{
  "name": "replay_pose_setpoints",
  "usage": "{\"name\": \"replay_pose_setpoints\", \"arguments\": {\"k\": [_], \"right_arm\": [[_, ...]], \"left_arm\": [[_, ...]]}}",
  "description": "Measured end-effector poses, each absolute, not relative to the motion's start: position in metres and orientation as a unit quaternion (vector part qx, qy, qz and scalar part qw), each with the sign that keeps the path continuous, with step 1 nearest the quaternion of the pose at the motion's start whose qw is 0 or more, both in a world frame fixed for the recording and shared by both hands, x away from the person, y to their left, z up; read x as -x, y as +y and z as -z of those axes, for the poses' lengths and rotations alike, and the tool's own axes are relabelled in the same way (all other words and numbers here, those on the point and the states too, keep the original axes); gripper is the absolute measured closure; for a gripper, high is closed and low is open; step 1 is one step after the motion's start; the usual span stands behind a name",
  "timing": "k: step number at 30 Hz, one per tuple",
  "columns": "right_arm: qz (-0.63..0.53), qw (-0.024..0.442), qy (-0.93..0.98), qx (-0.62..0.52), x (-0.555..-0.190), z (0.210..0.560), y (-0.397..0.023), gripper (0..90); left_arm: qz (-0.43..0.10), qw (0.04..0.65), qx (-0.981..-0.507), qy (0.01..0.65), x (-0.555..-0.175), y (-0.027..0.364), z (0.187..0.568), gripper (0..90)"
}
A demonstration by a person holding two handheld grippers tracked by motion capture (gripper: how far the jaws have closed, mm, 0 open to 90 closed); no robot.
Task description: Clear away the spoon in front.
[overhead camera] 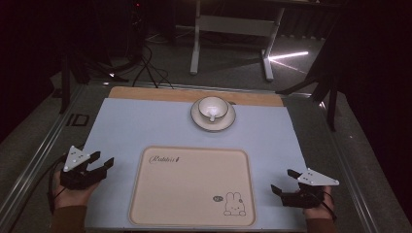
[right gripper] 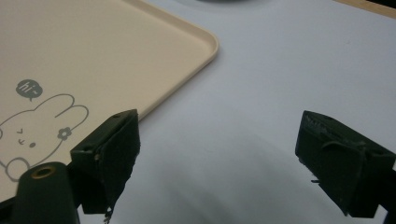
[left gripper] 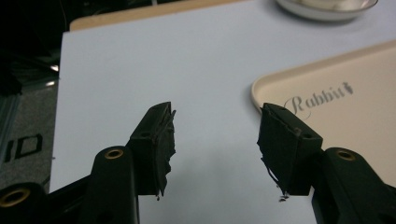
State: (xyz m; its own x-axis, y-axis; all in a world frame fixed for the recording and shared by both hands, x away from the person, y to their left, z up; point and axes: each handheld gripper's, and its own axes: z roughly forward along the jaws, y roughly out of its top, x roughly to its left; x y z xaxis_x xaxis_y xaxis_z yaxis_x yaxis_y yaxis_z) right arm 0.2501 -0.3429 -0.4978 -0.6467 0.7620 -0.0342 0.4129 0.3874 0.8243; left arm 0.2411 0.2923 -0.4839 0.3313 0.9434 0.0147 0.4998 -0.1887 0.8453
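A beige tray (overhead camera: 192, 187) with a rabbit drawing and the word "Rabbit" lies at the front middle of the pale blue mat (overhead camera: 136, 126). Behind it a white cup (overhead camera: 212, 108) stands on a saucer (overhead camera: 213, 119) with a small spoon inside. My left gripper (overhead camera: 100, 161) rests at the tray's left, jaws open, nothing between them (left gripper: 215, 135). My right gripper (overhead camera: 284, 182) sits at the tray's right, open and empty (right gripper: 219, 144). The tray's corner (left gripper: 261, 91) lies just beyond my left jaws; the tray edge (right gripper: 205, 51) runs left of my right jaws.
The mat lies on a wooden board (overhead camera: 194, 94) whose far edge shows behind the saucer. Metal rails (overhead camera: 43, 145) border the table at both sides. Beyond stand a white desk frame (overhead camera: 233, 39) and cables (overhead camera: 145, 68) on a dark floor.
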Motion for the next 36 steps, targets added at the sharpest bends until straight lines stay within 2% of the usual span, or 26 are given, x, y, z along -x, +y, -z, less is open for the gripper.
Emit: {"name": "replay_pose_setpoints", "arguments": {"k": [14, 21, 36], "right_arm": [[-0.407, 0.206, 0.813, -0.363, -0.253, 0.501, -0.342, 13.7], [-0.407, 0.21, 0.809, -0.369, -0.253, 0.502, -0.344, 13.9], [-0.406, 0.21, 0.81, -0.368, -0.255, 0.503, -0.345, 13.9]], "left_arm": [[-0.258, 0.364, -0.73, 0.518, -0.262, 0.281, 0.5, 41.4], [-0.258, 0.367, -0.745, 0.494, -0.269, 0.263, 0.486, 40.7], [-0.274, 0.404, -0.738, 0.466, -0.303, 0.211, 0.463, 41.3]]}}
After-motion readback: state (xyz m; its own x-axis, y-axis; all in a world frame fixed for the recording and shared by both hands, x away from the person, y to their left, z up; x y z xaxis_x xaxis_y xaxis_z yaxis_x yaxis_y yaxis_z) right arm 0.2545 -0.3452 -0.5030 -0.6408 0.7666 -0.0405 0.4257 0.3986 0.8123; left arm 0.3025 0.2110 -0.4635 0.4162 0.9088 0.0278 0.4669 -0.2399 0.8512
